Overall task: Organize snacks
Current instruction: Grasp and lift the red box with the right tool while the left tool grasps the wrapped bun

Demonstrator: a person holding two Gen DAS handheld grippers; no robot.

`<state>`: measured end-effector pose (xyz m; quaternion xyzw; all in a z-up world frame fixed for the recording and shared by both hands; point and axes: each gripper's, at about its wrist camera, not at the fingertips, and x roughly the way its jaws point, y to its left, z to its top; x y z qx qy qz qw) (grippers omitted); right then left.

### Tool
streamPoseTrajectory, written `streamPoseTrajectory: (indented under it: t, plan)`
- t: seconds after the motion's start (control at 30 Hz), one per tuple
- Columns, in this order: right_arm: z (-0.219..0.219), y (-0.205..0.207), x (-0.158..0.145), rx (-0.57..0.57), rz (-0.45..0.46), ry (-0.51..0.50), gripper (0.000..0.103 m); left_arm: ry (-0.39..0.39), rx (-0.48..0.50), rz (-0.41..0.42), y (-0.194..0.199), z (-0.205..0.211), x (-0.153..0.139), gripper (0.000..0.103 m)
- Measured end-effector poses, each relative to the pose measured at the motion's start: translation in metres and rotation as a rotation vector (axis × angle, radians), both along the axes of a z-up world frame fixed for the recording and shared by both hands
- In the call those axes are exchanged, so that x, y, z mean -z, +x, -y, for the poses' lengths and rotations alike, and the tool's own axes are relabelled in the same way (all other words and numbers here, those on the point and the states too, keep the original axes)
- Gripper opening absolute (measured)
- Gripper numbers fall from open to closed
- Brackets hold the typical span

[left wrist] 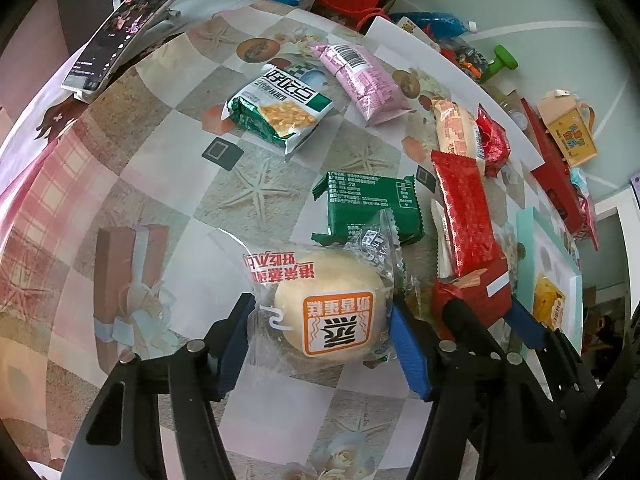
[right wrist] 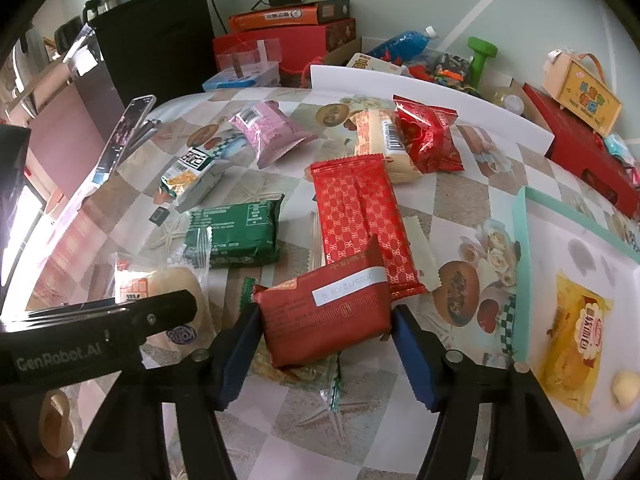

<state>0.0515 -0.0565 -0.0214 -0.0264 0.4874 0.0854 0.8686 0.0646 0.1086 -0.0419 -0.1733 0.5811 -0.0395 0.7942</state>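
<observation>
Left tool [left wrist: 320, 344] clamped on bun packet [left wrist: 328, 308], right tool [right wrist: 324, 344] clamped on dark red packet [right wrist: 326, 312]

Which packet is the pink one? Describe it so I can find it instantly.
On the patterned tablecloth, look to the far side, near the propped-up phone. The pink packet lies just beyond the white-and-green snack bag. It is the only pink wrapper, with a barcode at one end.
</observation>
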Motion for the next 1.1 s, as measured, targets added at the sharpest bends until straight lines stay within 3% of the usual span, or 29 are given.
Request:
streamPoseTrajectory:
  t: [0.8,1.1]
  plan:
    - [0.05,-0.014,-0.042,0.141,0.116,0.12,0.069,-0.015,0.026,0.148,-0.003,0.009,-0.044,0.064]
    - [0.121,-0.018,-0.058,0.33,0.167,0.159,0.069,0.007,0.138,0.183,0.008,0.059,-0.058,0.064]
